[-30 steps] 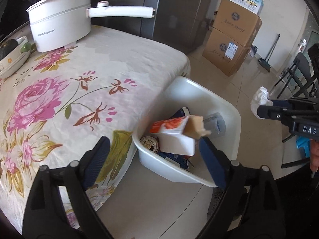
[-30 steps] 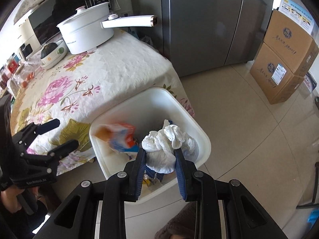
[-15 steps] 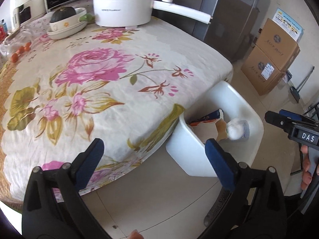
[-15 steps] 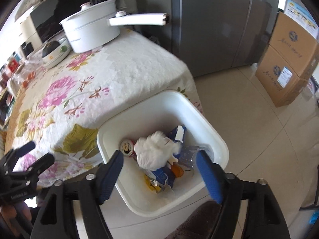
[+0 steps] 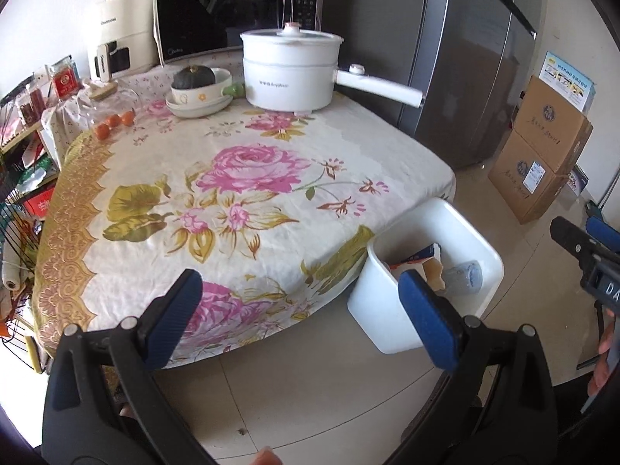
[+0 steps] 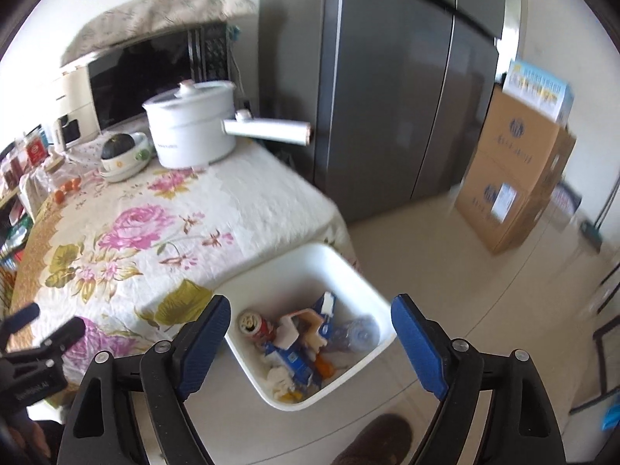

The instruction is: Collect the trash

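1. Hovering above the floor at the near edge of the table (image 5: 240, 178), the left gripper (image 5: 298, 310) has its jaws spread wide with nothing between them.
2. The right gripper (image 6: 310, 333) has just been opening; its jaws stand wide apart and empty, framing the bin (image 6: 310, 255) from above.
3. The bin sits on the floor at the table's near right corner, touching or just beside the hanging cloth (image 6: 155, 240).
4. Trash lies inside the bin: a can (image 6: 252, 323), a blue-and-white carton (image 6: 306, 329), a clear cup (image 6: 358, 333) and a white tissue (image 6: 279, 378) at the near wall.
5. The tabletop shows no loose trash; only a pot (image 5: 290, 69), a bowl (image 5: 201, 97) and small oranges (image 5: 114, 122) stand at its far side. The task appears nearly or fully complete.
6. Risk: the pot's handle (image 5: 378, 89) overhangs the right edge, so a gripper swung past that side could catch it and drag the pot.
7. Risk: a reach across the table might mistake the oranges or bowl for trash, since these are kept items.
8. Risk: a shoe (image 6: 372, 441) stands near the bin; a step forward could knock it and spill the contents.
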### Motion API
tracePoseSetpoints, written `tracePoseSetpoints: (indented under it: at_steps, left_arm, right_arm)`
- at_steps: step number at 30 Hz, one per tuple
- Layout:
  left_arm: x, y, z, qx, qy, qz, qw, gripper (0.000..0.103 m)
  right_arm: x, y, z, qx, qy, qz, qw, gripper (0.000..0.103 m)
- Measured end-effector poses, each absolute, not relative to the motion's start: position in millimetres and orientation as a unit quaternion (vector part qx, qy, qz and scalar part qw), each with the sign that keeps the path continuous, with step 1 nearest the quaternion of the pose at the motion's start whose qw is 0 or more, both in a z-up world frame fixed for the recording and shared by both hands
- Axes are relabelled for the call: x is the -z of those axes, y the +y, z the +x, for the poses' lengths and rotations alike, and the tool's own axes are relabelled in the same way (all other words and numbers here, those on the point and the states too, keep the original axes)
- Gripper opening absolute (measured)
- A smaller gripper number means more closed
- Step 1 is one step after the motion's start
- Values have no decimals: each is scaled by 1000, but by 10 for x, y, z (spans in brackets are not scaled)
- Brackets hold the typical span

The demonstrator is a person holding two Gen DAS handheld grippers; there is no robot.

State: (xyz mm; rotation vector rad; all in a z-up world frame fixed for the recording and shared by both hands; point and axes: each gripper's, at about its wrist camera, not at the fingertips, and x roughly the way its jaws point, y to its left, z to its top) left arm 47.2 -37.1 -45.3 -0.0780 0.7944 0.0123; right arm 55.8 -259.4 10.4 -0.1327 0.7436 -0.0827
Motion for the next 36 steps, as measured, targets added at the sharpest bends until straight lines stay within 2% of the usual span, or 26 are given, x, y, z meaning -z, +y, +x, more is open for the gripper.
tracePoseSetpoints:
  at_steps: [3, 14, 36]
  left_arm:
    - [262, -358, 293, -13, 354, -29, 935, 101]
    - [-21, -375, 33, -24, 284, -14, 958, 101]
    - [24, -408, 47, -19, 290, -29, 956, 101]
  right_arm:
    - [-255, -2419, 302, 38, 321, -90, 942, 103]
    - [-554, -2137, 41, 38, 238, -107, 965, 103]
    - [-494, -2138, 101, 30, 263, -90, 960, 103]
